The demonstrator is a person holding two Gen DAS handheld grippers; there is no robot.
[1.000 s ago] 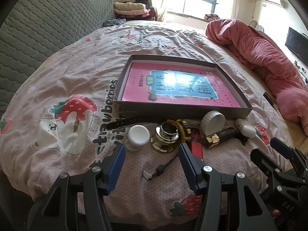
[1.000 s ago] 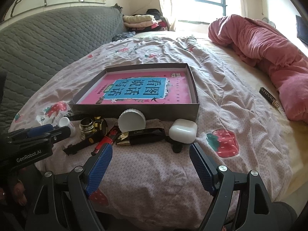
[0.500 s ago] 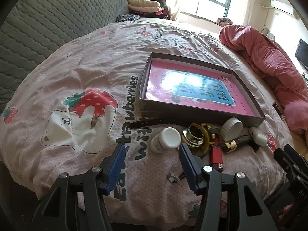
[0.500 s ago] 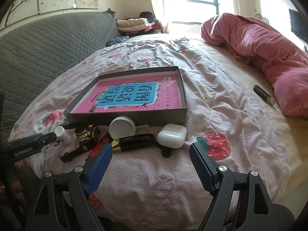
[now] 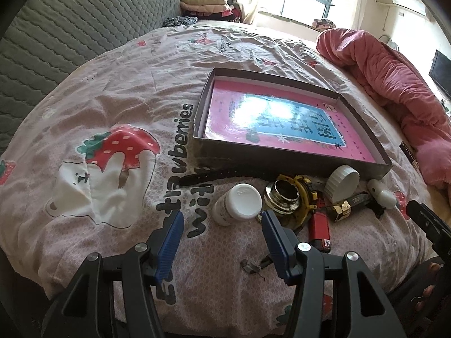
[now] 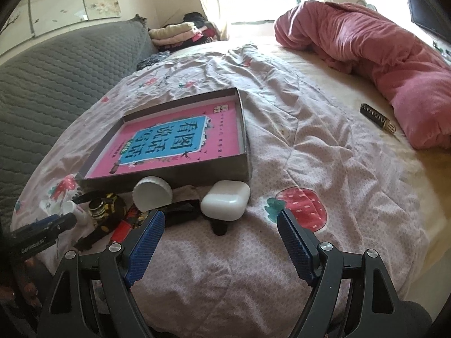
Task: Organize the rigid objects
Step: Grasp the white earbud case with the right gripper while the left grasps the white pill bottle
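A shallow dark box (image 5: 293,163) (image 6: 180,173) with a pink book inside lies on the bed. Small objects sit along its near wall: a white bottle (image 5: 238,204), a gold ring piece on a yellow frame (image 5: 287,197), a red lighter (image 5: 319,229), a white round lid (image 5: 342,178) (image 6: 152,193), a white earbud case (image 6: 225,200) and a black strap (image 5: 214,175). My left gripper (image 5: 222,231) is open, just short of the white bottle. My right gripper (image 6: 218,229) is open, just short of the earbud case.
A rumpled pink blanket (image 6: 366,42) lies at the right of the bed. A dark rectangular item (image 6: 376,118) lies beside it. A grey quilted headboard (image 5: 56,36) stands at the left. Folded clothes (image 6: 177,32) are stacked at the far end. A small metal clip (image 5: 251,266) lies near my left fingers.
My left gripper has swung left and closer, so the white bottle now sits between its fingers' line. My right gripper has moved closer to the earbud case. Both stay open.
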